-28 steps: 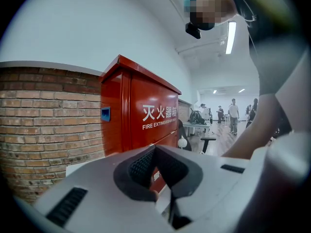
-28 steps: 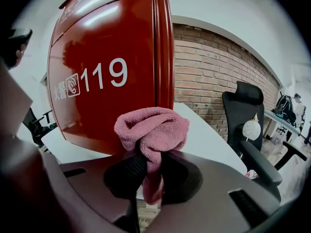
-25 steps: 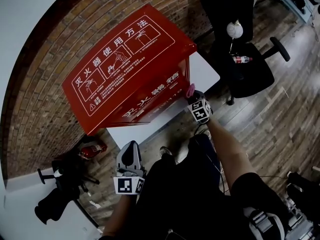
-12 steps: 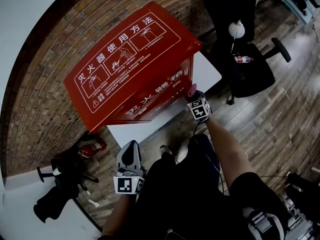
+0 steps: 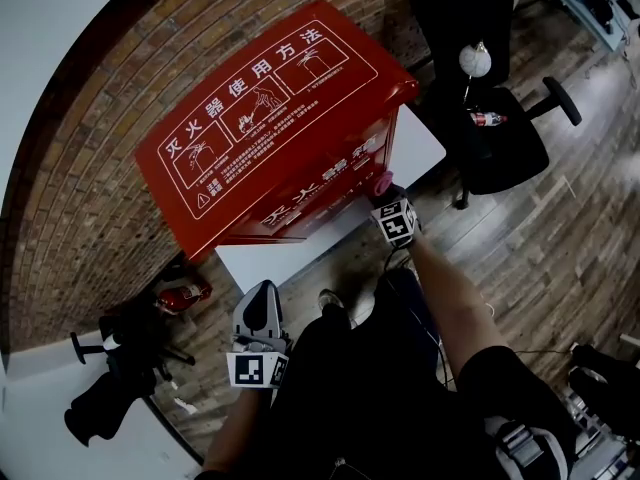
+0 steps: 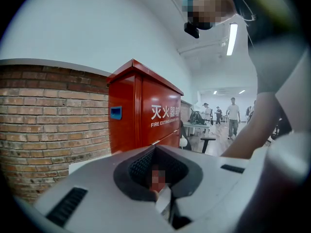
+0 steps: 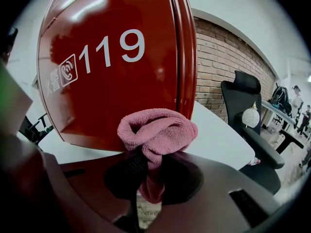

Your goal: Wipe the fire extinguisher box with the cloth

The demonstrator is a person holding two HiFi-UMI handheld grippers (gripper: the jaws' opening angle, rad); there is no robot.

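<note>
Checking the right tongs (image 7: 148,178) first: what have they got? (A)

They are clamped on the narrow tail of the pink cloth (image 7: 158,130). The rest of it bunches into a wad above the tips. The left tongs (image 6: 163,198) are closed with nothing between them, held low and well apart from the work. (B)

And the fire extinguisher box (image 7: 112,81)? (A)

It stands on the white bench (image 7: 218,135) against the brick wall (image 6: 43,110). The wad sits just beside the lower edge of the panel facing it. I cannot tell whether it touches. (B)

What could go wrong from here? (A)

My guess is that a hard drag over the paint could pull the cloth out, since only that tail is pinched. Wadded like this, it would meet the panel with a small patch and could leave strips unwiped. If it folds aside, the hard tips may scrape the red finish. The black office chair (image 7: 243,101) near the bench might crowd a long stroke. (B)

Any writing? (A)

"119" in white on the near panel, beside a telephone symbol and Chinese characters. On the front, "FIRE EXTINGUISHER" runs under large white characters. The lid reads "灭火器使用方法" over three framed diagrams. (B)
</note>
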